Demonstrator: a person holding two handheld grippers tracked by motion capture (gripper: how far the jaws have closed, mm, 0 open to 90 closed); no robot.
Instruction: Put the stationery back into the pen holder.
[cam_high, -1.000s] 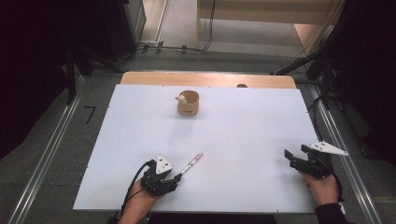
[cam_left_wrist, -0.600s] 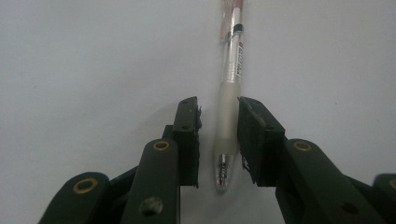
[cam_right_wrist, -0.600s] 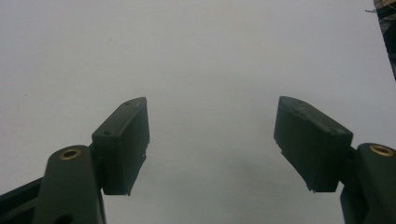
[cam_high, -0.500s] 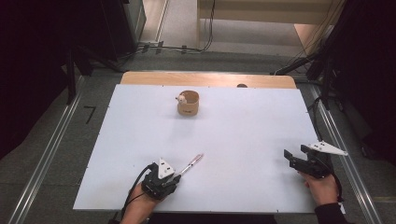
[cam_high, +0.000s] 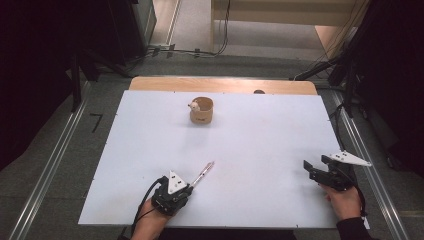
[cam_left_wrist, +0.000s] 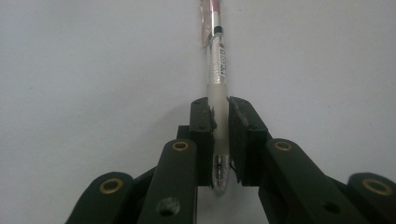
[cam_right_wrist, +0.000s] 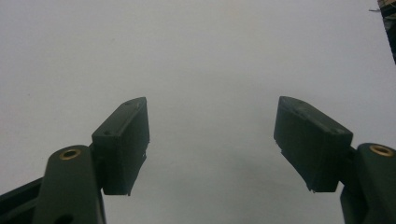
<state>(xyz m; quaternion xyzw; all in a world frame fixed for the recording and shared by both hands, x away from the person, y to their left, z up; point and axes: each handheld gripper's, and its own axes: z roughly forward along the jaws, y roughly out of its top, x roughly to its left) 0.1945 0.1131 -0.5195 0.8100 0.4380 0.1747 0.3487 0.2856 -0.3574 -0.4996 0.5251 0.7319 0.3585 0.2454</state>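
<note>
White tabletop (cam_high: 260, 150) is filling most of the high view, dark floor and cables running round it. I am holding the left gripper (cam_high: 186, 189) at the lower left of that frame, and its jaws have just been closing on the pen (cam_high: 202, 173). In the left gripper view the pen (cam_left_wrist: 218, 70) is sitting between the two pads, which are pressing on its frosted lower barrel, so I am reading this as a firm pinch near one end.

What matters for the next move is the pen's long axis. It is running straight out from the jaws, lying in line with the gripper and pointing up and to the right in the high view, toward the cup (cam_high: 202, 111) standing in the upper middle of the table. So the cup is lying well ahead of the pen's free end, roughly along the same line but a little left of it.

I am keeping the right gripper (cam_high: 313, 170) at the lower right, well apart from pen and cup; in its own view the right gripper (cam_right_wrist: 212, 140) is standing wide with nothing between. The left hand is clearly the nearer one.
</note>
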